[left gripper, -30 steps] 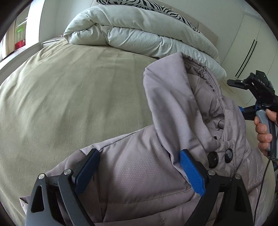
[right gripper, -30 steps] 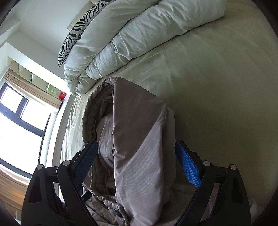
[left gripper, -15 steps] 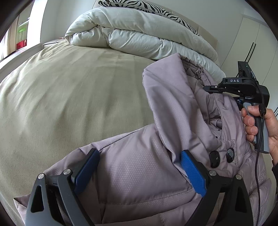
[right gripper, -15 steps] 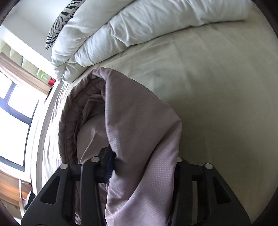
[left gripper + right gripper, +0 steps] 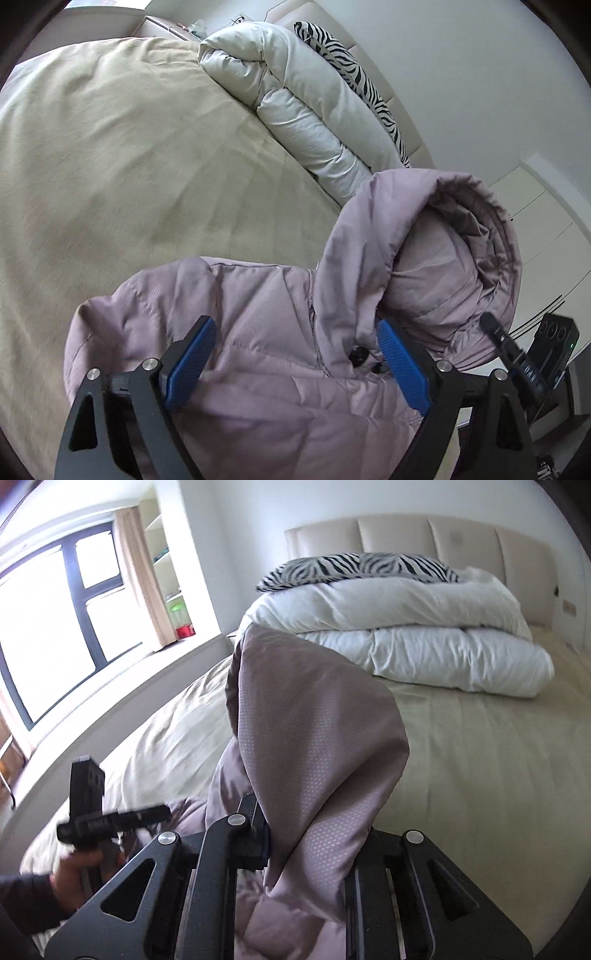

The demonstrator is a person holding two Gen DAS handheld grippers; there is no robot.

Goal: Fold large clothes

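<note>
A mauve padded jacket (image 5: 266,332) with a hood (image 5: 443,258) is lifted over the beige bed (image 5: 110,166). My left gripper (image 5: 295,362) is open, its blue pads on either side of the jacket's shoulder and collar, near two dark buttons (image 5: 357,356). My right gripper (image 5: 306,849) is shut on the hood (image 5: 314,738) and holds it up, the fabric draped over the fingers. In the right wrist view the left gripper (image 5: 110,818) shows at lower left, held by a hand (image 5: 77,867). The right gripper's body (image 5: 524,362) shows at the left wrist view's right edge.
A folded white duvet (image 5: 406,627) and a zebra pillow (image 5: 358,566) lie at the head of the bed against the padded headboard (image 5: 424,535). A window (image 5: 44,620) and a sill run along the left side. White wardrobe doors (image 5: 546,229) stand to the right.
My right gripper closed on the hood and raised it. Both cameras swung; the jacket's shoulder has lifted off the bed. The left gripper stays open around the shoulder.
</note>
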